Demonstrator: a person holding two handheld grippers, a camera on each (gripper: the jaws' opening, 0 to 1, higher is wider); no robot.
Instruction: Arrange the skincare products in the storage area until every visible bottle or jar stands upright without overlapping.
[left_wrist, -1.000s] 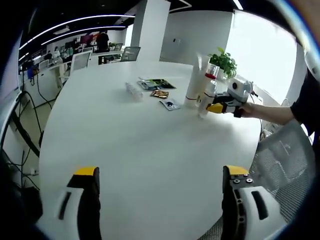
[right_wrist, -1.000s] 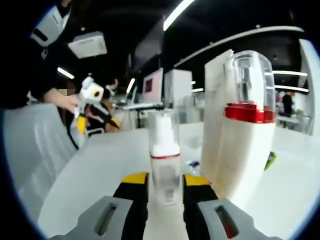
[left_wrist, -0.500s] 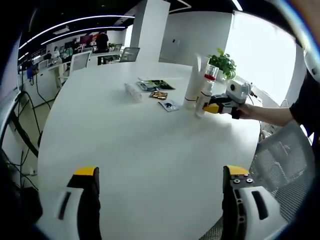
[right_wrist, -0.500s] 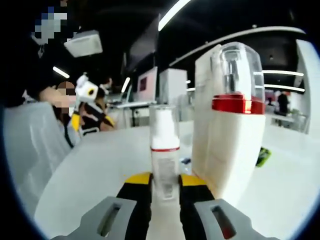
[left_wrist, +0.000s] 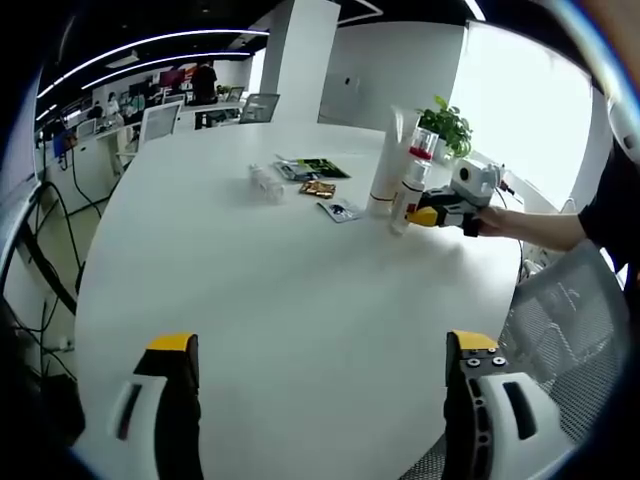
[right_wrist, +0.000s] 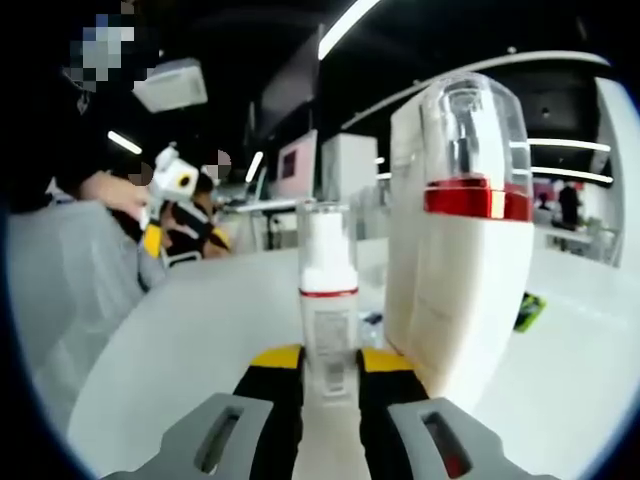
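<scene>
The right gripper (right_wrist: 329, 368) holds a small clear bottle (right_wrist: 327, 300) between its yellow-tipped fingers (right_wrist: 274, 362). The fingers are close together, one pressed on each side of the bottle's lower part. The bottle stands upright on the white surface (right_wrist: 200, 340). It has a white top part, a thin red ring and a clear cap.

Just to the right of the fingers stands a big white bottle (right_wrist: 455, 260) with a red band and a clear round cap. It is upright and looks very near the small bottle. I cannot tell if they touch.

In the left gripper view, the left gripper (left_wrist: 318, 355) has its fingers (left_wrist: 172, 345) spread wide, with nothing between them. They hang over the near edge of the round white surface (left_wrist: 270, 290).

Far ahead of these fingers, toward the right, the right gripper (left_wrist: 428, 214) reaches in from the side, held by a person's hand (left_wrist: 497, 222). The small clear bottle (left_wrist: 408, 198) sits at its tips, with a tall white tube (left_wrist: 386, 172) just beside it. A green plant (left_wrist: 447, 124) stands behind them.

Ahead and a bit to the left lie some flat packets (left_wrist: 320, 187), a dark green leaflet (left_wrist: 314, 167) and a small clear thing (left_wrist: 266, 184) lying down. Chairs and desks are far behind the surface.
</scene>
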